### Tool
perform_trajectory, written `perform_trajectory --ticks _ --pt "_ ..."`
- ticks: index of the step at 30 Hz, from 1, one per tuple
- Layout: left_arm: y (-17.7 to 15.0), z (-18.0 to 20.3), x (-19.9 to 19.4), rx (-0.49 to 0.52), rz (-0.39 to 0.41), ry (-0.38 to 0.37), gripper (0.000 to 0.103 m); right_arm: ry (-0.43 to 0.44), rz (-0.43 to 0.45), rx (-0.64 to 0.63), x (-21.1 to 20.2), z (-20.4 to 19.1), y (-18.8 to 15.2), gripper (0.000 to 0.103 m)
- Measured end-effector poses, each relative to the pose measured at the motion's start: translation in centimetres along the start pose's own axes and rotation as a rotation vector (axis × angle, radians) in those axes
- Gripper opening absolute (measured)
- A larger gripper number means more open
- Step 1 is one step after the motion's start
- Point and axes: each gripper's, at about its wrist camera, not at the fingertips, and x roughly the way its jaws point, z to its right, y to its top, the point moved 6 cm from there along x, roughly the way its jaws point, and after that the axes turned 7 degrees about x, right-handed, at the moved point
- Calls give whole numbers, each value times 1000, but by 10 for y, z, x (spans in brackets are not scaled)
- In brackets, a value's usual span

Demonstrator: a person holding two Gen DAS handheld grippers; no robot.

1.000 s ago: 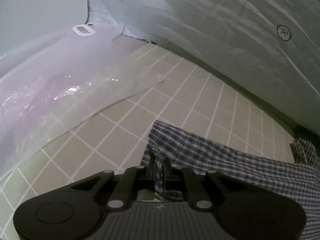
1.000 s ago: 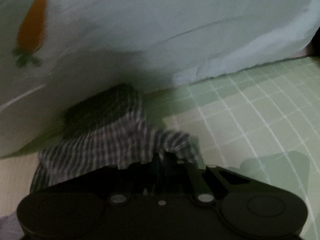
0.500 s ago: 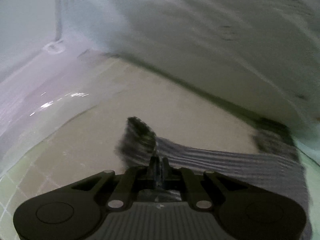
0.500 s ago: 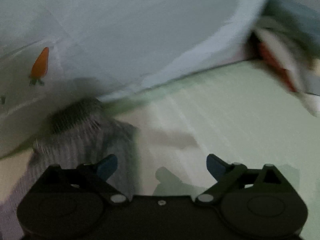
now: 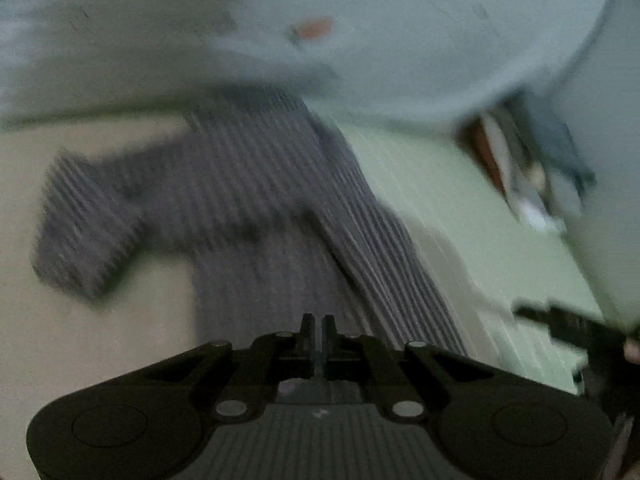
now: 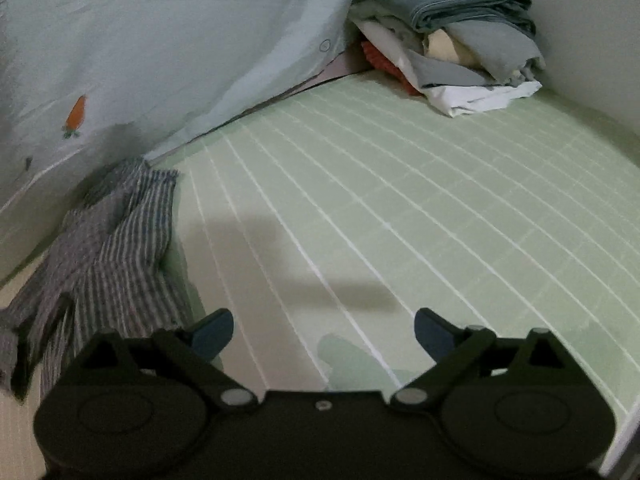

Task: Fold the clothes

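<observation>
Your left gripper (image 5: 318, 322) is pinched tight; blur hides whether it holds cloth. Your right gripper (image 6: 324, 330) gapes wide, empty, above the green mat (image 6: 400, 200). The checked garment (image 6: 112, 248) lies rumpled at nine o'clock. Take a free corner and draw it flat before creasing.

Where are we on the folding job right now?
Done: a stack of folded clothes sits in the far corner of the green gridded mat.
In hand: nothing clearly. The right gripper is open and empty; the left gripper is shut, and the blur hides any cloth in it.
Left: the checked garment lies rumpled, unfolded, at the mat's edge.
</observation>
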Motion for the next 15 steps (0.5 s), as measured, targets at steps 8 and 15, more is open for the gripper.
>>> perform_trajectory --ticks 8,15 --pt "-44 -20 -21 -107 -36 193 47 62 -41 -122 -20 4 -37 103" --pt "-37 -75 -35 -225 -4 371 90 104 -56 -193 -23 -15 -45 103"
